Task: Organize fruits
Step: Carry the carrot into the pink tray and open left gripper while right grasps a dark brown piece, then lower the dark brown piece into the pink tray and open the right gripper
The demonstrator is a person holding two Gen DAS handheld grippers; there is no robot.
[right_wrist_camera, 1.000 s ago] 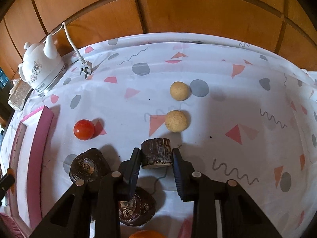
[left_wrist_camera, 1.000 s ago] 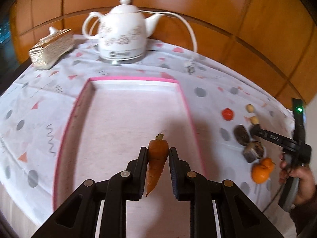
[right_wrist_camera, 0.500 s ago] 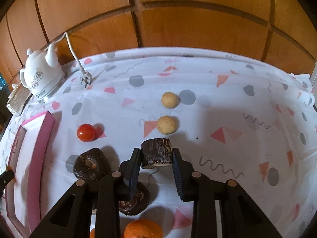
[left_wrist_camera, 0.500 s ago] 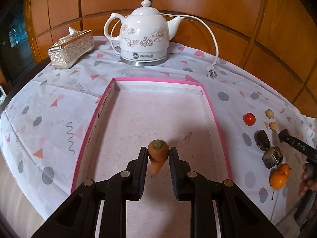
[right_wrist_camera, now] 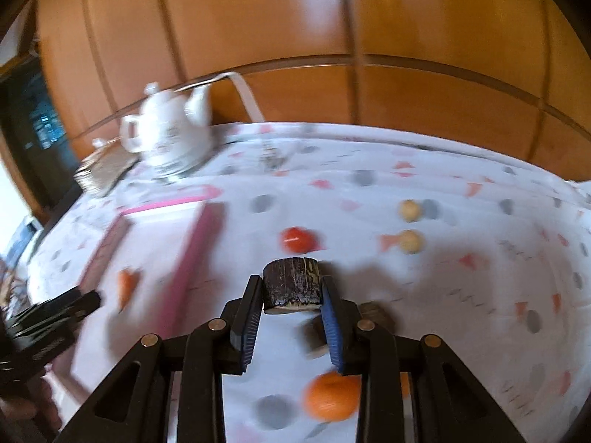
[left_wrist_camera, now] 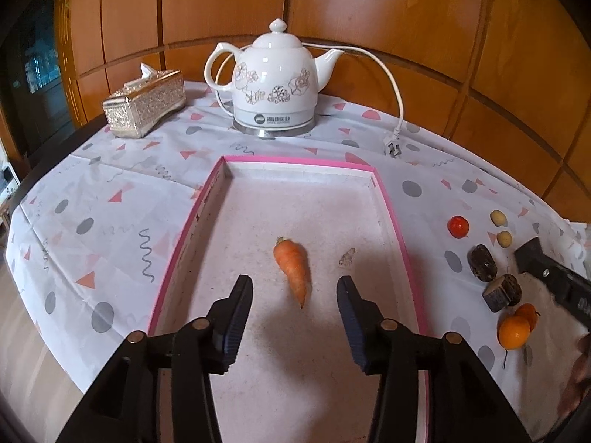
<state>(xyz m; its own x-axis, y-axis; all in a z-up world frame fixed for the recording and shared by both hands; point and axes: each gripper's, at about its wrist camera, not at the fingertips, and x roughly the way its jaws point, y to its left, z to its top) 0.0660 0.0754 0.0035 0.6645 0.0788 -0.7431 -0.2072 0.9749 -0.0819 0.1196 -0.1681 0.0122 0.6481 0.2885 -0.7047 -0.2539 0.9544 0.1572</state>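
Observation:
An orange carrot (left_wrist_camera: 292, 270) lies on the floor of the pink-rimmed tray (left_wrist_camera: 295, 159). My left gripper (left_wrist_camera: 295, 306) is open and empty just behind it. My right gripper (right_wrist_camera: 291, 306) is shut on a dark brown cylindrical piece (right_wrist_camera: 291, 288), held above the tablecloth; this view is blurred. On the cloth right of the tray lie a red tomato (left_wrist_camera: 458, 226), two small beige balls (left_wrist_camera: 498, 217), a dark brown piece (left_wrist_camera: 482, 267) and an orange (left_wrist_camera: 513, 330). The carrot (right_wrist_camera: 125, 285) and tray (right_wrist_camera: 192, 258) also show in the right wrist view.
A white kettle (left_wrist_camera: 275, 85) with its cord and plug (left_wrist_camera: 392, 149) stands behind the tray. A gold tissue box (left_wrist_camera: 146, 103) sits at the back left. Wooden panels close the far side. The table edge runs along the left.
My left gripper has opened and let go of the carrot, which now lies in the tray. My right gripper has lifted the dark piece and swung left toward the tray.

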